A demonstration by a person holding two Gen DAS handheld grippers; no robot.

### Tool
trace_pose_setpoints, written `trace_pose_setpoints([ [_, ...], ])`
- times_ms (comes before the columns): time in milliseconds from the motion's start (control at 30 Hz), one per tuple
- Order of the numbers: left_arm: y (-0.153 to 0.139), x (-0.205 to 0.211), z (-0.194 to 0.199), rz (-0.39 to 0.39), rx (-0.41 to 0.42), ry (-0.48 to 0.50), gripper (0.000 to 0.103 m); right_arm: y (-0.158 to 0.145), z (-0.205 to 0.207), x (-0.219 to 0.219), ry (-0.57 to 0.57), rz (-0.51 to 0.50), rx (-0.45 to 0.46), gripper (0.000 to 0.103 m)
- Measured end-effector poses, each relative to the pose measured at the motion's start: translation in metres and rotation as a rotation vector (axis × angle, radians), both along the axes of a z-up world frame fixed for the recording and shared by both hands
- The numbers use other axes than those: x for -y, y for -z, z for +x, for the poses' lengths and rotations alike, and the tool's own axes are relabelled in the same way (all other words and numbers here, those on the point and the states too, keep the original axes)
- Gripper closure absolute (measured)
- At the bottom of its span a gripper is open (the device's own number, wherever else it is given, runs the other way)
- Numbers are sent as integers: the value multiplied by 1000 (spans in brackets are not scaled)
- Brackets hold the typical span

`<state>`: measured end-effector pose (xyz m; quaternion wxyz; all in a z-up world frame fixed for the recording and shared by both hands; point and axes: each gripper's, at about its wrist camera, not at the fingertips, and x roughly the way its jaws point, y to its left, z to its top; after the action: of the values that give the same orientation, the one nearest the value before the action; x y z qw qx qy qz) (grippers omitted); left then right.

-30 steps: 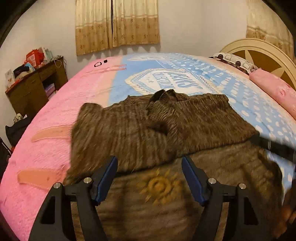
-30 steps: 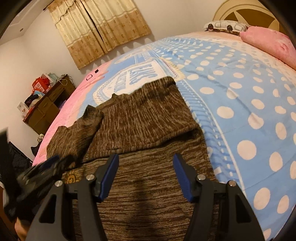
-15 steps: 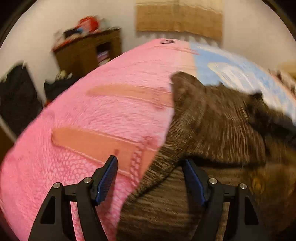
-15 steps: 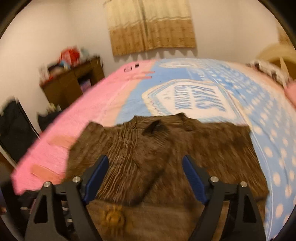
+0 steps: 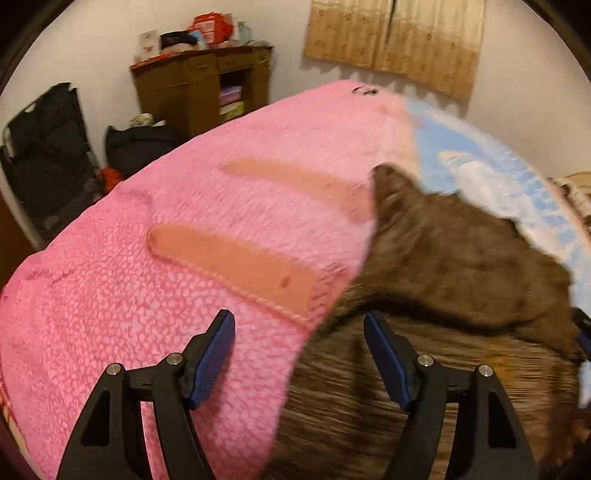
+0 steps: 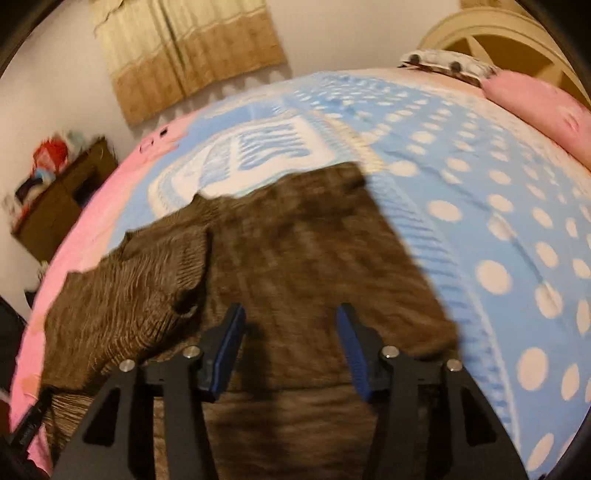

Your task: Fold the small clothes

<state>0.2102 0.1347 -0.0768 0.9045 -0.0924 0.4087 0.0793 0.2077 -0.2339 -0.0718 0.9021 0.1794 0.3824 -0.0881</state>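
A brown knitted sweater (image 6: 303,258) lies on the bed with its sleeves folded in over the body. My right gripper (image 6: 290,347) is open and empty, just above the sweater's near half. In the left wrist view the sweater (image 5: 461,266) fills the right side. My left gripper (image 5: 299,354) is open and empty, over the sweater's left edge where it meets the pink blanket (image 5: 166,295).
The bed has a blue polka-dot cover (image 6: 498,221) and pink pillows (image 6: 539,107) by the cream headboard (image 6: 491,33). A wooden cabinet (image 5: 203,85) and dark bags (image 5: 48,147) stand past the bed's left side.
My left gripper has swung left, from over the sweater's middle to its left edge. My right gripper swung left, then back right over the sweater. Both stayed open.
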Motion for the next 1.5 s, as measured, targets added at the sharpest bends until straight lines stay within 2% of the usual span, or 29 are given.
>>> trace_pose_setpoints([
  [100,-32,7,4,-7,83,52,29,-19,4,-5,-69,27,63,46],
  [167,-50,16,23,4,141,94,29,-30,15,-20,-127,-8,95,46],
  [233,-53,25,52,22,139,104,29,-35,25,-37,-190,-55,110,46],
  [300,-44,38,87,15,114,109,29,-33,41,-60,-279,-83,96,61],
  [367,-24,52,116,37,57,120,29,-27,55,-81,-365,-75,78,63],
  [433,-3,54,135,118,5,39,29,-16,62,-96,-442,-21,37,64],
  [500,20,40,149,158,-52,-47,29,-2,59,-110,-499,-12,-8,64],
  [533,28,26,149,134,-53,-71,27,5,55,-113,-535,-28,-31,64],
  [567,28,14,144,71,-27,-77,27,7,50,-114,-554,-46,-43,64],
  [600,26,8,141,76,-22,-90,27,7,38,-111,-581,-77,-28,64],
  [667,24,-3,136,192,-46,-176,27,7,17,-101,-619,-103,-33,64],
  [700,25,-14,134,164,-48,-198,27,6,5,-93,-624,-121,-29,64],
  [733,25,-27,130,100,-45,-212,27,4,-3,-88,-621,-138,-31,63],
  [800,15,-35,122,107,-44,-239,27,6,-16,-70,-574,-162,-85,52],
  [833,11,-35,118,106,-37,-239,27,6,-20,-63,-548,-143,-98,52],
  [900,-2,-29,106,54,-3,-184,27,1,-25,-44,-490,-72,-93,52],
  [967,-13,-15,95,15,28,-102,27,-12,-24,-32,-429,-32,-35,50],
  [1033,-18,5,88,22,49,-22,27,-27,-17,-31,-384,-41,39,50],
  [1100,-12,26,86,31,39,47,27,-31,3,-39,-358,-83,63,50],
  [1167,0,35,88,56,12,59,27,-25,26,-51,-346,-120,39,50],
  [1233,14,41,97,97,-26,28,27,-10,54,-62,-346,-131,-26,50],
  [1267,21,38,99,98,-37,7,25,-2,65,-67,-362,-117,-60,56],
  [1300,23,34,97,76,-20,-10,22,6,74,-71,-388,-89,-97,75],
  [1333,23,30,98,61,-7,-34,22,11,80,-77,-393,-93,-105,78],
  [1400,23,26,98,85,-9,-89,21,6,81,-90,-400,-172,-64,84],
  [1500,25,26,105,95,-29,-115,16,12,98,-103,-403,-256,-53,84],
])
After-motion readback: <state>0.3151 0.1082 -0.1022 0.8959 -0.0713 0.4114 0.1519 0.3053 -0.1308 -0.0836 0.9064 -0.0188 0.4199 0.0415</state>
